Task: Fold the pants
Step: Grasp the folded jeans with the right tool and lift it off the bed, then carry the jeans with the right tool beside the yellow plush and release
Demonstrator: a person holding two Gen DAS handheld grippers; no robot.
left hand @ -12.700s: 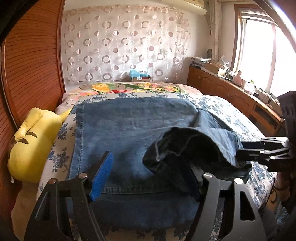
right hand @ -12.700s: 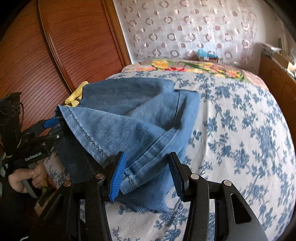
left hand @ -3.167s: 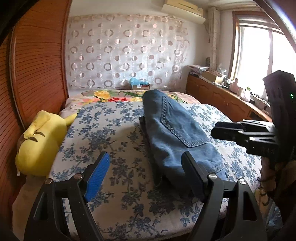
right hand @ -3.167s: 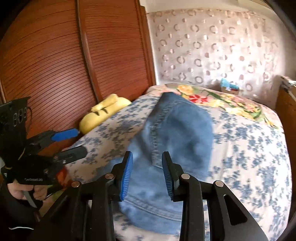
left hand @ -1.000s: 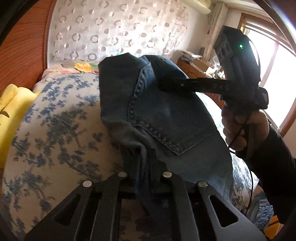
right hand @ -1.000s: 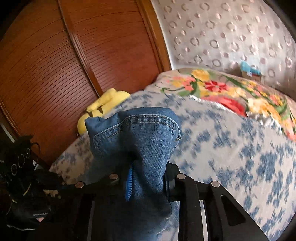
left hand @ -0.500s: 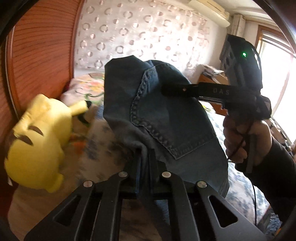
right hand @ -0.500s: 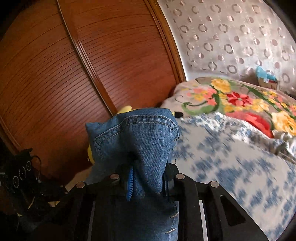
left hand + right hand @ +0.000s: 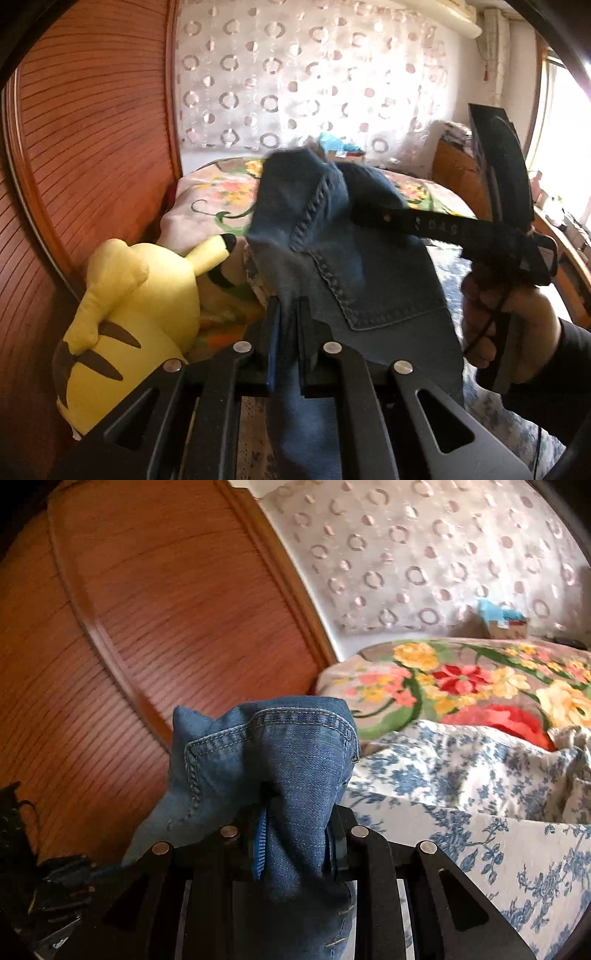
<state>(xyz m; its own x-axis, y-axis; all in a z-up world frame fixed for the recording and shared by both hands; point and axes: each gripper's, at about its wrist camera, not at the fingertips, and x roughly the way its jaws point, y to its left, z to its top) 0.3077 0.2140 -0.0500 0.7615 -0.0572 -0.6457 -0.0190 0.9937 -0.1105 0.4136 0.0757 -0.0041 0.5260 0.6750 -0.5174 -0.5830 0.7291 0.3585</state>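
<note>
Holding folded jeans up over the bed

Gripping the denim between closed jaws, the left gripper [image 9: 287, 332] is pinching the near edge of the folded pants [image 9: 354, 266], while the right gripper [image 9: 295, 834] is clamping a thick bundle of the same pants [image 9: 280, 753] by a stitched seam. The pants are hanging between the two tools, above the near left part of the floral bedspread [image 9: 480, 812]. A yellow plush toy [image 9: 144, 302] is lying at the left, beside the wooden wardrobe [image 9: 92, 129]

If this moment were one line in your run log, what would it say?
step: carrying folded jeans | left hand-held gripper: shut on jeans | right hand-held gripper: shut on jeans | nearby: yellow plush toy, bed
</note>
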